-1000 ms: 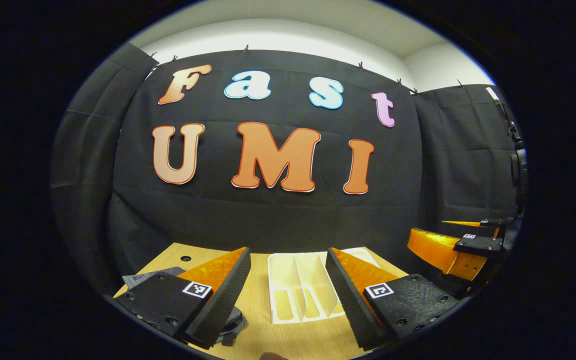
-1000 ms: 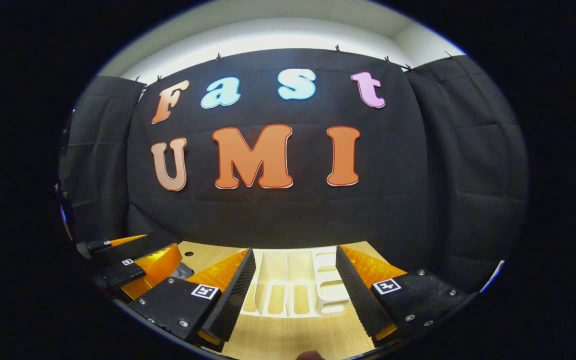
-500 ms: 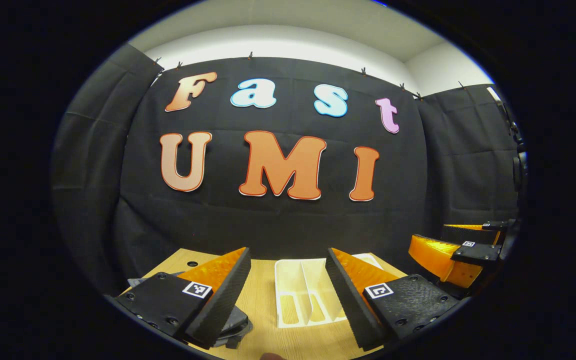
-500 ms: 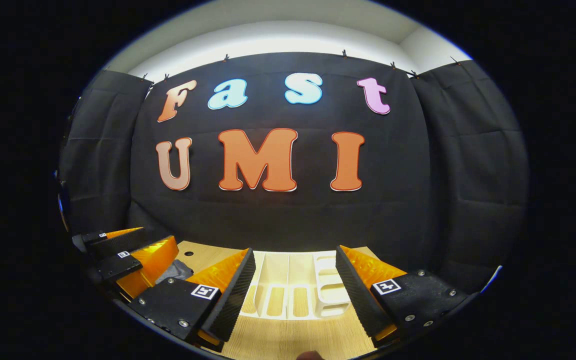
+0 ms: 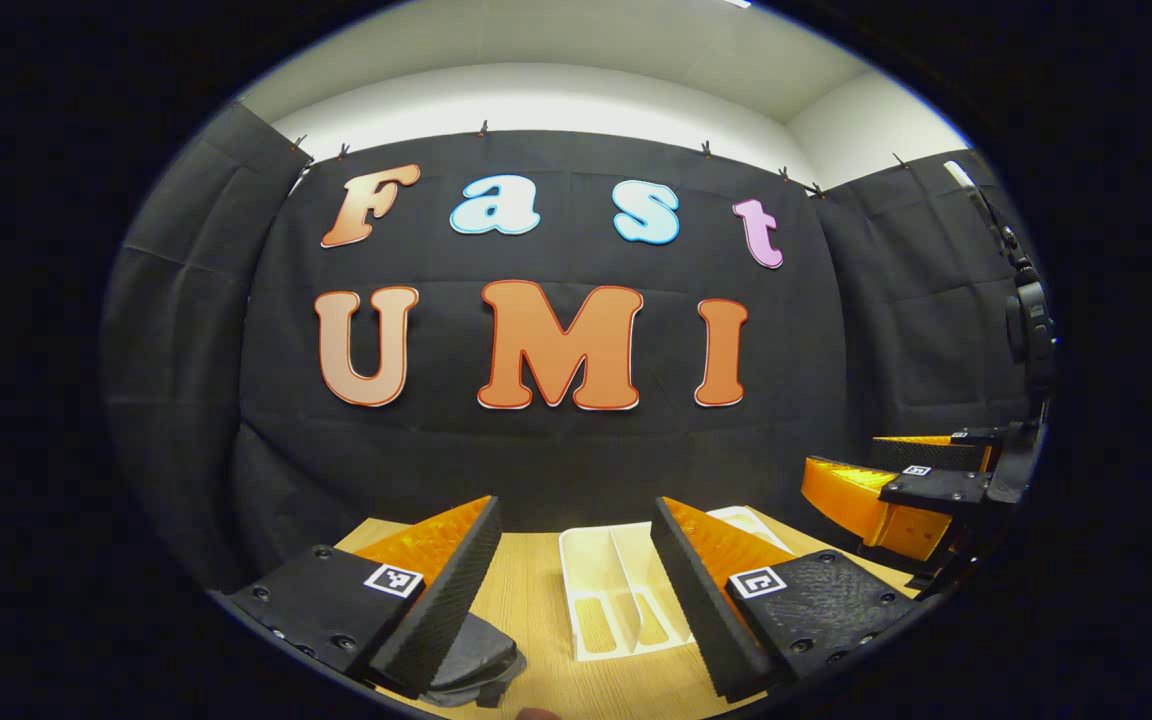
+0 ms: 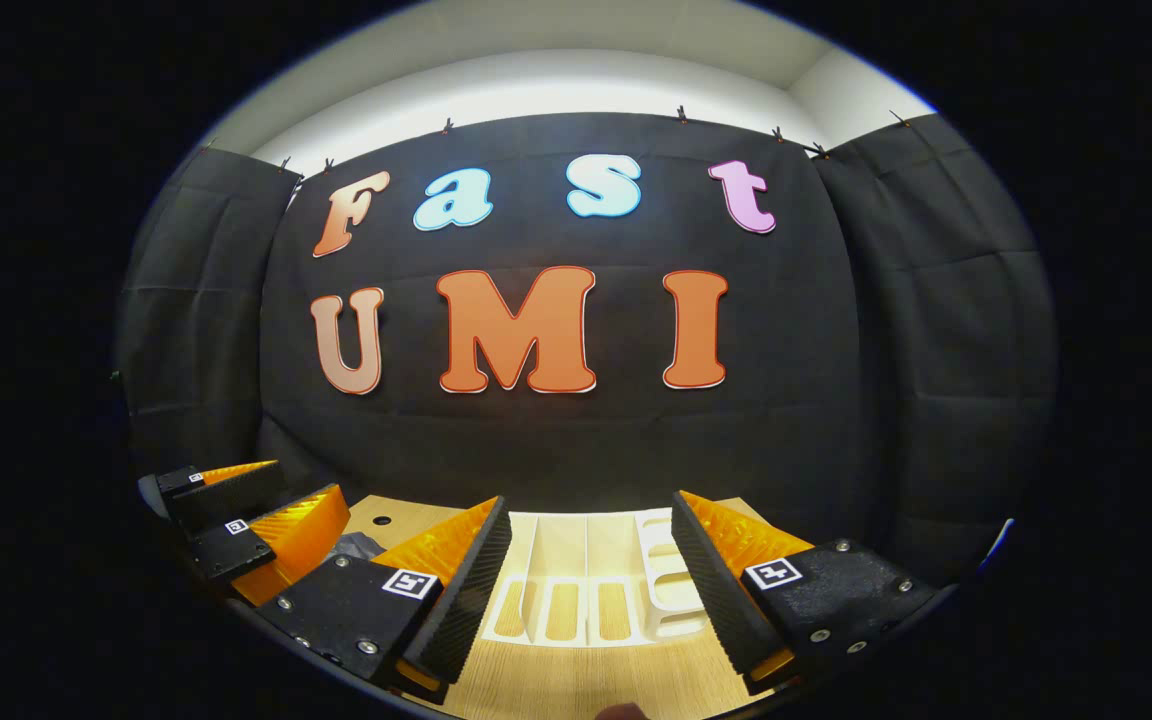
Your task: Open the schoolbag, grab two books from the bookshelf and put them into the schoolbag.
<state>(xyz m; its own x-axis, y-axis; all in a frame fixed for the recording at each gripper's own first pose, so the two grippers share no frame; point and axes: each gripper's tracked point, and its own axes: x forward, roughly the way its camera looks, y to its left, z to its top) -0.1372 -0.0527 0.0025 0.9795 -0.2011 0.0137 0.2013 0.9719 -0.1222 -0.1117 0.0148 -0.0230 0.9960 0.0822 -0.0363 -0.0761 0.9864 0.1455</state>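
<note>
We hold both tools above the wooden table [image 5: 536, 610], pointed at the booth's back wall, and neither carries anything. The left tool [image 5: 576, 590] has its fingers spread wide; the right tool [image 6: 591, 590] is just as wide.

The move ahead, we judge, is opening the schoolbag [image 5: 481, 660], since nothing has been handled yet. In the left gripper view that dark, soft lump lies low under the left tool's own left finger, near and slightly left of its line of sight. In the right gripper view it is a small dark patch [image 6: 361, 545] off to the left, beyond the other tool [image 6: 256, 520]. So the left tool is the nearer one. We cannot tell the bag's long axis or where its zip runs.

The white bookshelf [image 5: 621, 590] lies straight ahead between the fingers of each tool, with its dividers running away from us. We see no books standing in the slots that face us.

The right gripper view shows the shelf's end wall [image 6: 671, 580] with rounded cut-outs; the left gripper view gives more of the bag's bulk.
</note>
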